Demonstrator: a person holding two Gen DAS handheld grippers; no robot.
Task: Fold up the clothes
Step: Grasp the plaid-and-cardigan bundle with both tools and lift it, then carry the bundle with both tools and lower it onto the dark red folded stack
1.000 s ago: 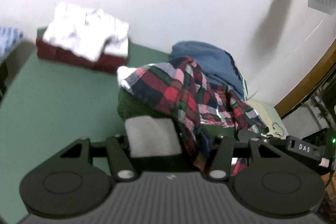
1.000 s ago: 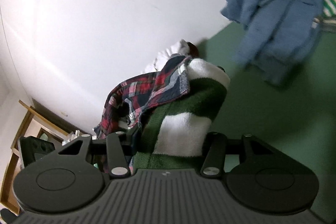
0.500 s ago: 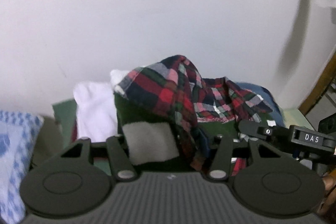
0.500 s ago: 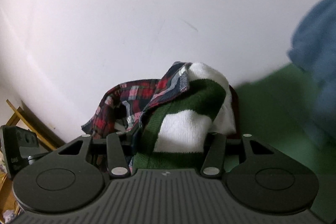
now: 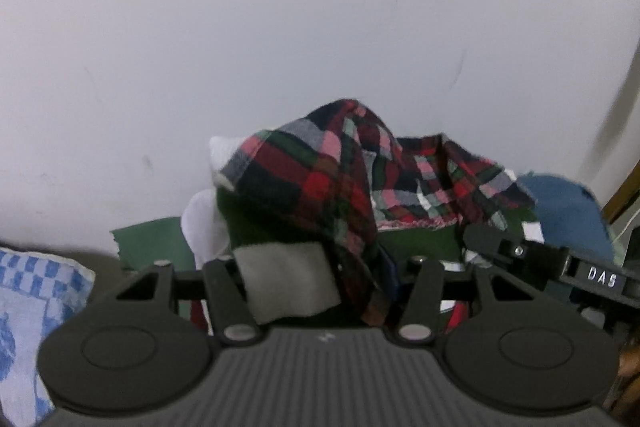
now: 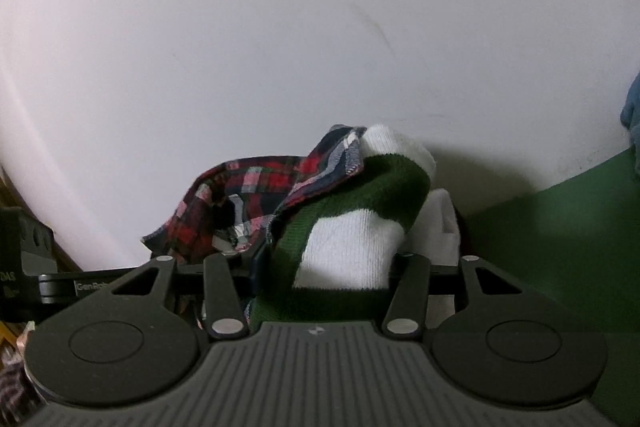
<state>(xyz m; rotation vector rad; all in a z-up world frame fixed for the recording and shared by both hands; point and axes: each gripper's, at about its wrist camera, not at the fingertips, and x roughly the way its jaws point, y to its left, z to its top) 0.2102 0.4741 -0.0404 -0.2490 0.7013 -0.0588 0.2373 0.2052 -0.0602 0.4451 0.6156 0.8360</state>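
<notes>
Green-white sweater between right tool fingers, plaid shirt draped over (left tool opening)

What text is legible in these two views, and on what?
"DAS": white letters on the right gripper, seen in the left wrist view.
"GenRob", cut off by the frame in front: on the left gripper, seen in the right wrist view.
"DAS", partly cropped at the picture's edge: same gripper body.
No other text visible.
</notes>
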